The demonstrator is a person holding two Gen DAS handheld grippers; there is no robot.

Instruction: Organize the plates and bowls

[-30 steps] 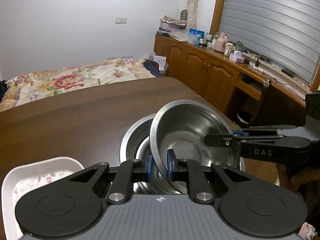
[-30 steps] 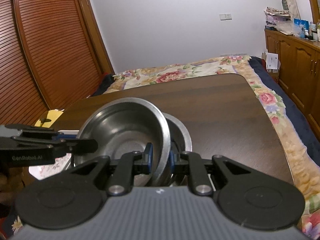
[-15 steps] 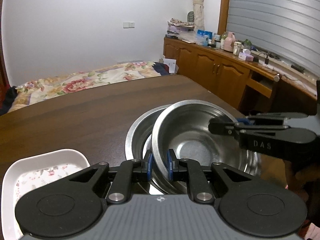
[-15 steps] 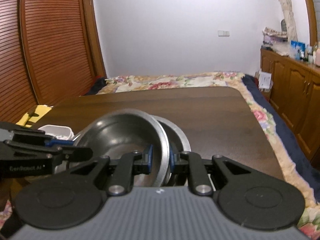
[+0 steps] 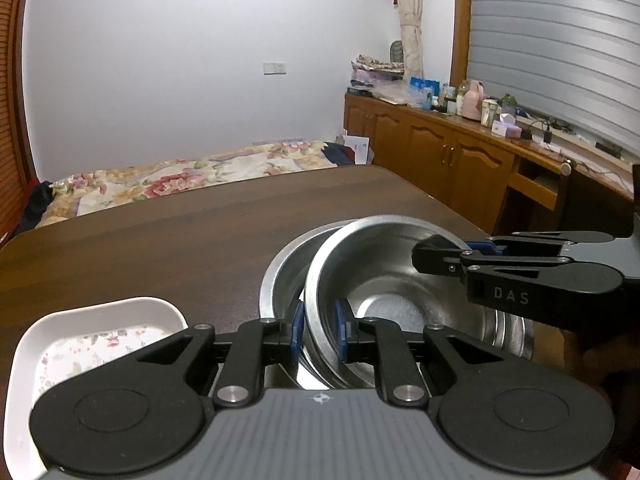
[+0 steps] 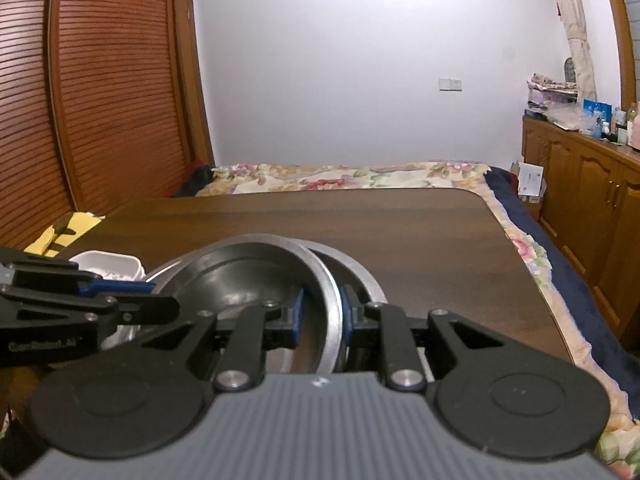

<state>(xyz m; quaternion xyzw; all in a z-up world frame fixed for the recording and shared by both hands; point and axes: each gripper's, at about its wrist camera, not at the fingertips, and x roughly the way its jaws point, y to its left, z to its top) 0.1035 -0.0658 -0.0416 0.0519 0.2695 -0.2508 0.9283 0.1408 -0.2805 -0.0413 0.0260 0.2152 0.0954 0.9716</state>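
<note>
- The left gripper (image 5: pixel 319 330) is clenched on the near rim of the upper steel bowl (image 5: pixel 400 280), one blue pad inside the wall and the other outside it.
- The right gripper (image 6: pixel 322 316) is clamped on the opposite rim of that same bowl (image 6: pixel 248 276) in the same way, so the bowl is held from both sides; each gripper also shows from the side in the other's view.
- The upper steel bowl is tilted and sits inside the lower steel bowl (image 5: pixel 280 276), its rim offset so that a crescent of the lower one shows beyond it. Whether the two are touching cannot be told.
- Nothing is visible inside the upper bowl but bare, shiny metal.
- The lower steel bowl (image 6: pixel 356 268) rests on the dark wooden table (image 5: pixel 160 240).
- To the left of the bowls a white rectangular dish (image 5: pixel 100 332) stands on the table, its floor printed with small flowers and nothing seen lying in it; the right wrist view catches only its corner (image 6: pixel 108 262).
- Beyond the table's far edge lies a bed with a floral cover (image 6: pixel 340 176).
- Along the right wall runs a wooden cabinet (image 5: pixel 440 160), its top crowded with bottles, boxes and a pink jug too small to make out.
- A slatted wooden door (image 6: pixel 100 100) stands on the left side, and a white wall closes the back of the room.
</note>
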